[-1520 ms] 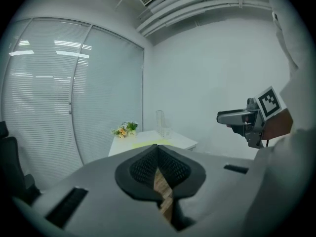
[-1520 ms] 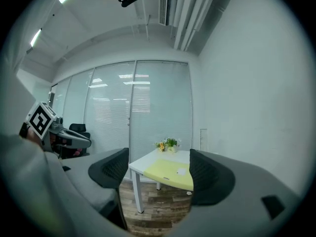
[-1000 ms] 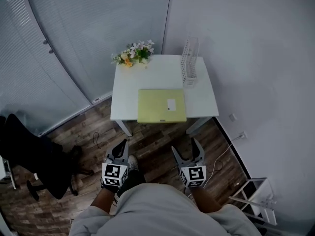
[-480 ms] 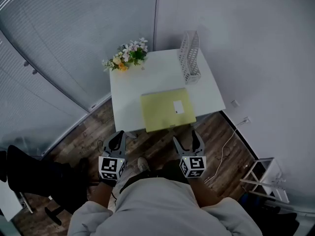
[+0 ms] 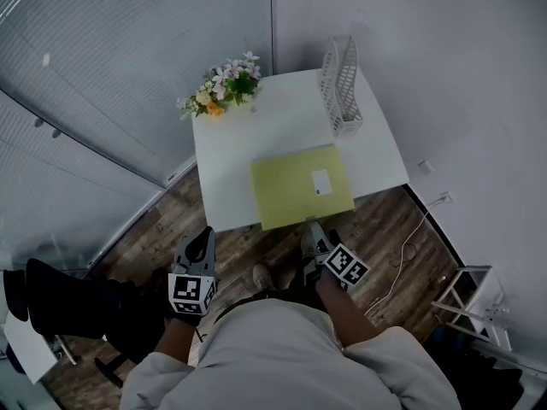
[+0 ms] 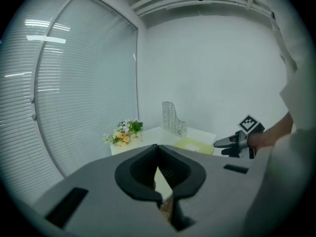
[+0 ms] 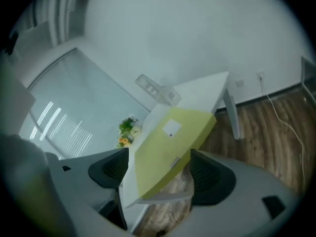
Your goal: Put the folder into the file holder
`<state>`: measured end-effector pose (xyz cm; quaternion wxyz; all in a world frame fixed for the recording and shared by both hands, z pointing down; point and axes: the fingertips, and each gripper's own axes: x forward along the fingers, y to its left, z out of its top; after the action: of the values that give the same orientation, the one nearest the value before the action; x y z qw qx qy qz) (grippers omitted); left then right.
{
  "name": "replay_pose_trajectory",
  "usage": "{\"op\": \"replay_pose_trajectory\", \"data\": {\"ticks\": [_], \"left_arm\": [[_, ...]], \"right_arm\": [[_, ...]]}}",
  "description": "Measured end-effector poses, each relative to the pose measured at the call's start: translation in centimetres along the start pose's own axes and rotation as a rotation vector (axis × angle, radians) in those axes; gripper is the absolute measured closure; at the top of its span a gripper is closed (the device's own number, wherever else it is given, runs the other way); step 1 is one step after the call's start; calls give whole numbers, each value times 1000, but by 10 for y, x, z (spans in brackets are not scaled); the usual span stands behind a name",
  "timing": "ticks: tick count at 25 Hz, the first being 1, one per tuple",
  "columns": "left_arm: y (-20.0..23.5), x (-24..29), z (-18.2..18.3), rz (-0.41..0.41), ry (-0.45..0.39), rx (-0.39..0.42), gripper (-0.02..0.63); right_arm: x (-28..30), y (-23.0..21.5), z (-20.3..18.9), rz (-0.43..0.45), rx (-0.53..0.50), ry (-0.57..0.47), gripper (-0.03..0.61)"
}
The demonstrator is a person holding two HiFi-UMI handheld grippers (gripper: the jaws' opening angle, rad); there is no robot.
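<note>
A yellow-green folder [image 5: 301, 186] with a white label lies flat at the front edge of the white table [image 5: 239, 143]; it also shows in the right gripper view [image 7: 168, 142]. The white mesh file holder [image 5: 340, 84] stands empty at the table's back right. My right gripper [image 5: 314, 233] hangs open just short of the folder's front edge, and its jaws [image 7: 160, 174] frame the folder without touching it. My left gripper [image 5: 202, 236] is lower left of the table over the floor, its jaws [image 6: 158, 149] shut on nothing.
A bunch of flowers [image 5: 224, 84] sits at the table's back left corner. A dark office chair [image 5: 68, 306] stands at the lower left, a white wire rack [image 5: 474, 301] at the lower right. A cable [image 5: 410, 237] trails on the wood floor. Walls and blinds close in behind the table.
The person has stepped closer to the table. My right gripper has twisted and risen toward the folder's front edge. My left gripper has stayed low at the left.
</note>
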<state>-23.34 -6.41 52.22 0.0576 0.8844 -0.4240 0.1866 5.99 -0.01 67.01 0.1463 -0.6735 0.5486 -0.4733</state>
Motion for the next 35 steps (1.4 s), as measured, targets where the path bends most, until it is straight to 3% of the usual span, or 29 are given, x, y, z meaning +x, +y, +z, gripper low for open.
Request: {"op": "replay_pose_trajectory", "data": {"ticks": [7, 13, 17, 20, 27, 35], "left_arm": [[-1, 17, -2, 18, 73, 30, 606], [-7, 26, -10, 2, 122, 56, 606], [-4, 28, -17, -1, 150, 65, 606], [-1, 29, -21, -4, 162, 62, 606], [-2, 39, -18, -34, 151, 68, 606], [-10, 49, -17, -83, 142, 71, 606]], "right_arm": [[72, -58, -33, 16, 471, 17, 197], [123, -70, -41, 132, 690, -34, 190], [140, -67, -42, 173, 731, -59, 199], [140, -70, -44, 151, 714, -84, 265], [134, -69, -47, 181, 721, -97, 281], [97, -84, -46, 208, 639, -100, 325]]}}
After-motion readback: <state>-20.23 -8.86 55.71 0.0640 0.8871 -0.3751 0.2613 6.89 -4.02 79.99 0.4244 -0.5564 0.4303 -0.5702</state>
